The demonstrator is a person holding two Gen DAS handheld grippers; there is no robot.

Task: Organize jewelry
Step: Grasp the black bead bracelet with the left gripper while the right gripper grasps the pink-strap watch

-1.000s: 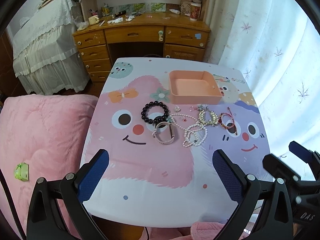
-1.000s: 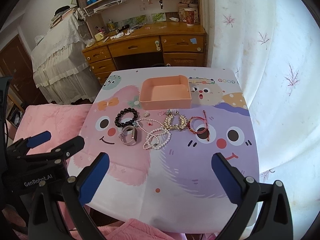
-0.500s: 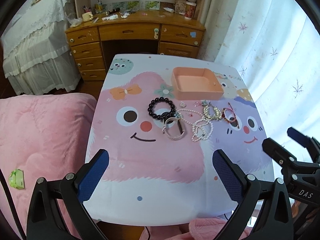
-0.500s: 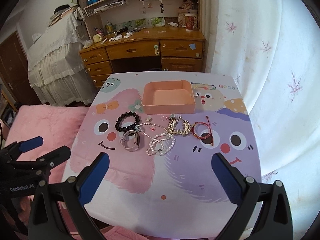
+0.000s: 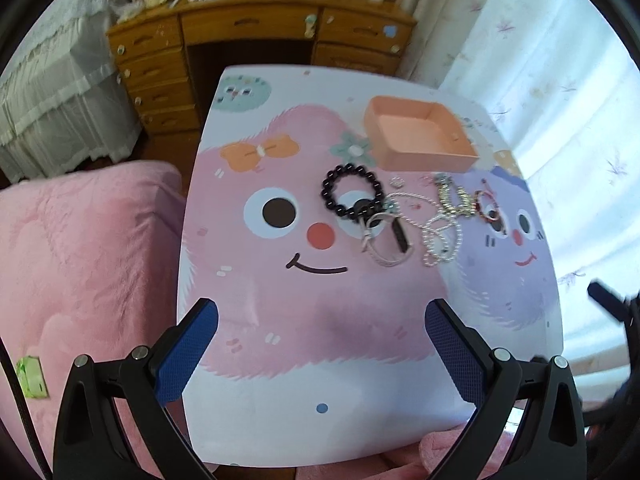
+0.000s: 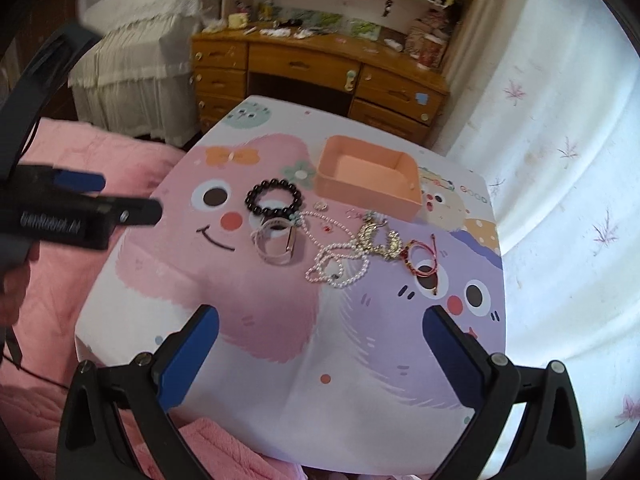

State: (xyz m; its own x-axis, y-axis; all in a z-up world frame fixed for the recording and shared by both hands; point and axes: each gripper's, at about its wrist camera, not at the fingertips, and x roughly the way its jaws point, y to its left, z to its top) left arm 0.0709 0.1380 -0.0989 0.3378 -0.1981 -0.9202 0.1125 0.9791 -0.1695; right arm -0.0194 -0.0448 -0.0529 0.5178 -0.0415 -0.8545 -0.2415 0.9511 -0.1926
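Jewelry lies in a loose row across the middle of the bench (image 6: 280, 360), none of it sorted yet. The orange tray (image 6: 366, 196) stands just behind the row and is bare inside, so I judge the job to be at its very start: every piece is left to move.

From the left the row runs: a black bead bracelet (image 6: 274, 200), a pale strap watch (image 6: 278, 242) touching its near edge, a pearl strand (image 6: 340, 264) looped over itself, a gold piece (image 6: 378, 238) tangled against the pearls, and a red cord bracelet (image 6: 424, 258) at the right end. A small ring (image 6: 320, 205) sits between the beads and the tray. The pearls and the gold piece look knotted together and may come up as one.

The left gripper (image 5: 320, 344) hangs over the near part of the bench, jaws spread wide with nothing between them. The right gripper (image 6: 320, 348) has just been closing a little, yet its jaws stand apart and empty, well short of the row.

The bench wears a cloth printed with pink and purple cartoon faces. A pink quilt (image 5: 88, 248) lies to the left, a wooden desk (image 6: 316, 68) cluttered with oddments stands behind, a white-draped bed (image 6: 136, 48) beside it, and a pale curtain (image 6: 560, 120) hangs on the right.
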